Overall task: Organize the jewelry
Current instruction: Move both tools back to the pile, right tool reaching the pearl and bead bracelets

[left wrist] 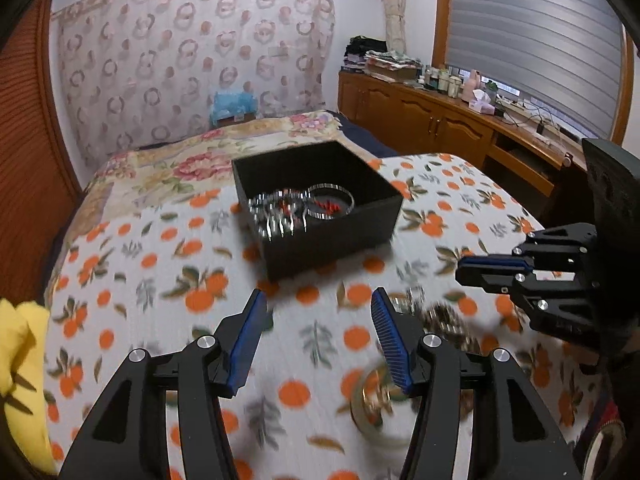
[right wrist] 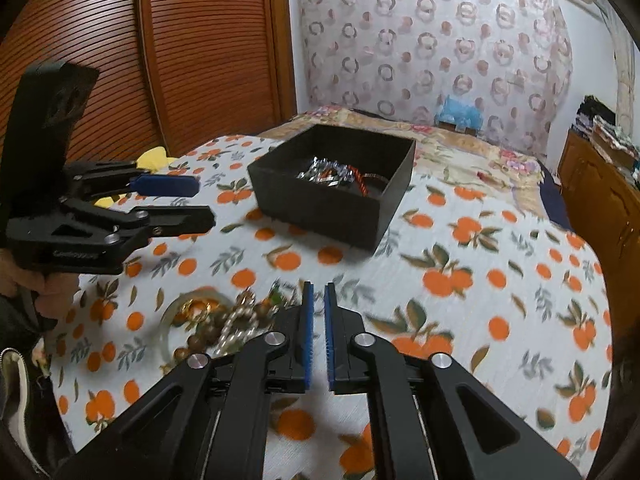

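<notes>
Blue pads of left tongs [left wrist: 318, 332] gape wide, empty; right tongs [right wrist: 319, 328] nearly clenched, grasping nothing. Loose beads & chain pile [right wrist: 230, 328] at 9 o'clock: light, floppy, slippery, so pinch a bunched strand. Box [right wrist: 320, 208] at 12, partly filled.

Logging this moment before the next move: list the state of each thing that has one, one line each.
Left tool: open, holding nothing.
Right tool: nearly shut, nothing visible between its pads.
Black box: lidless, jewelry inside.
Clear bangle in the box: lying flat.
Loose jewelry pile: on the bedspread, outside the box.
</notes>
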The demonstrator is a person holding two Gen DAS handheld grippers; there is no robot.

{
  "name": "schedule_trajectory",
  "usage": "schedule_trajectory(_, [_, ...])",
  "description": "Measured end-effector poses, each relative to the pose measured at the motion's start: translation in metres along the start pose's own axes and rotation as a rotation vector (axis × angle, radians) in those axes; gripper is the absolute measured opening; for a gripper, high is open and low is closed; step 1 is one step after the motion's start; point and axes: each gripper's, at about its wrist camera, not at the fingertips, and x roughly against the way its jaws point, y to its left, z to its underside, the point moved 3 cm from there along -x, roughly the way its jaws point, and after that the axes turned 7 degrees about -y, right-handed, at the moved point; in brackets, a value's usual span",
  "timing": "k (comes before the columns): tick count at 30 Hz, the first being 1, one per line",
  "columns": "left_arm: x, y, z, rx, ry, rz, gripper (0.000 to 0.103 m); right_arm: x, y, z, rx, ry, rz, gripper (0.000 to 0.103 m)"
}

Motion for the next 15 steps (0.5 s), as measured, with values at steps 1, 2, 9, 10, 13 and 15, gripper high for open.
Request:
schedule_trajectory(1, [0.004,0.0,0.005,0.009,0.001,0.001,0.056,0.001,-0.001,0.002,-0.008,0.001,-0.002,0.022])
schedule_trajectory(2, [0.007,0.001,0.01,0.013,0.001,-0.001,0.057,0.002,0.001,0.006,-0.022,0.004,-0.007,0.026])
schedule_trajectory(9, [0.022,0.001,0.034,0.044,0.017,0.016,0.058,0.0,0.013,0.02,-0.056,0.051,-0.05,0.026])
schedule_trajectory(10, [0.022,0.0,0.035,0.045,0.02,0.018,0.058,-0.001,0.013,0.021,-0.065,0.062,-0.06,0.026])
schedule_trajectory(13, [0.021,0.001,0.041,0.053,0.03,0.023,0.058,-0.005,0.013,0.023,-0.078,0.079,-0.057,0.026])
schedule_trajectory(15, [0.02,0.002,0.043,0.058,0.035,0.024,0.058,-0.009,0.011,0.025,-0.091,0.094,-0.058,0.026])
